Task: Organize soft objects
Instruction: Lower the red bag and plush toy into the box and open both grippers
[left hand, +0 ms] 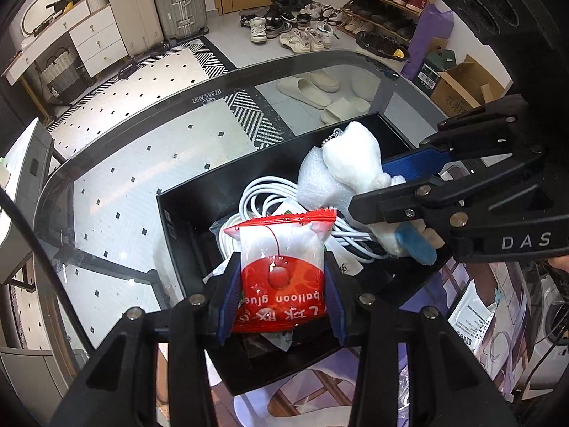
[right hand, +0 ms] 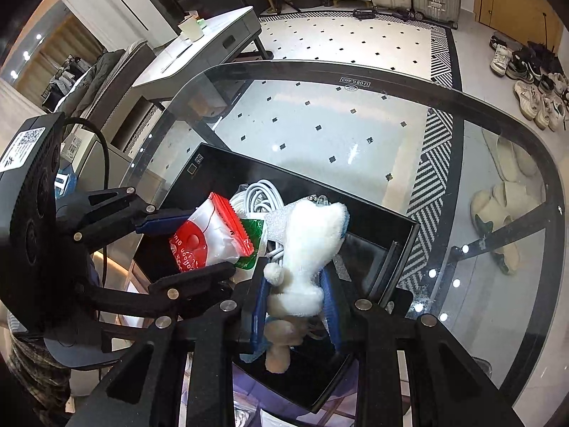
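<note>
A red and white balloon glue packet (left hand: 282, 267) is pinched between the blue pads of my left gripper (left hand: 282, 284), held over a black box (left hand: 170, 210) on the glass table. My right gripper (right hand: 295, 295) is shut on a white plush toy (right hand: 309, 245), hanging over the same box. In the left wrist view the right gripper (left hand: 398, 195) comes in from the right with the plush toy (left hand: 352, 156). The right wrist view shows the left gripper (right hand: 185, 242) on the left holding the packet (right hand: 209, 238). Inside the box lie a coiled white cable (left hand: 263, 192) and white foam wrap (left hand: 313, 178).
The glass table's dark rim (left hand: 117, 114) curves around the box. Under the glass are slippers (left hand: 309, 85) and a patterned rug. A printed mat with papers (left hand: 473, 316) lies to the right of the box. A grey side table (right hand: 202, 49) stands beyond the glass.
</note>
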{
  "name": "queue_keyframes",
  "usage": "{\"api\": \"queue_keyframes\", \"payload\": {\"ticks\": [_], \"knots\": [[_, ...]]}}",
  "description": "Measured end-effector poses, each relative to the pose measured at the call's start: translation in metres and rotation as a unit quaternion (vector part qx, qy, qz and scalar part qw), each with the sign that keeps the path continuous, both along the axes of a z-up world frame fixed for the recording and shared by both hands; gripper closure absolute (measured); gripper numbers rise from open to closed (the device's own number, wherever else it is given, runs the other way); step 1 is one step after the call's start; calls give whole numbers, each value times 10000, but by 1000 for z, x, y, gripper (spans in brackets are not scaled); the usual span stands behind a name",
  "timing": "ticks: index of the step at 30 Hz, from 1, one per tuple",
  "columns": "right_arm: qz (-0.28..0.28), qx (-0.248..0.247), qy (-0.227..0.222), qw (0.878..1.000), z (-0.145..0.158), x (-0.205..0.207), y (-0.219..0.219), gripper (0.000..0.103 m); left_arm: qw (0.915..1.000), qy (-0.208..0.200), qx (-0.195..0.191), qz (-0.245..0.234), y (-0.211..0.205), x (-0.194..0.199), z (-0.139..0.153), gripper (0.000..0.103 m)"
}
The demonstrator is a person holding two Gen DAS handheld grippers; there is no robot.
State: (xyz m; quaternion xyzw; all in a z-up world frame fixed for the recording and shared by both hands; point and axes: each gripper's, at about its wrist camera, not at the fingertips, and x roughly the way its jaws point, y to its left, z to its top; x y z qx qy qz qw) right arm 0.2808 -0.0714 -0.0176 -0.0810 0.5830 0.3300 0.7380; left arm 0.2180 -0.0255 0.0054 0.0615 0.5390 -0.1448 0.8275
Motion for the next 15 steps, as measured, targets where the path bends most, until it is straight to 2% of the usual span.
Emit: {"api": "queue_keyframes", "payload": {"ticks": [6,9,11,15], "knots": [[-42,32,-3,10000,5,-2,-4,71,9998,143,-91,75,2,2,1,61],[-53,58,-34,10000,10,-5,-7,64,9999,100,-33,106,3,1,4,59],[-74,97,-52,9999,15,-7,-10,61,9999,58,-24,107,3,-1,7,51],[-95,130,-161,9997,28,-11,-14,57,9999,-20,-68,141,2,-4,14,44]]}}
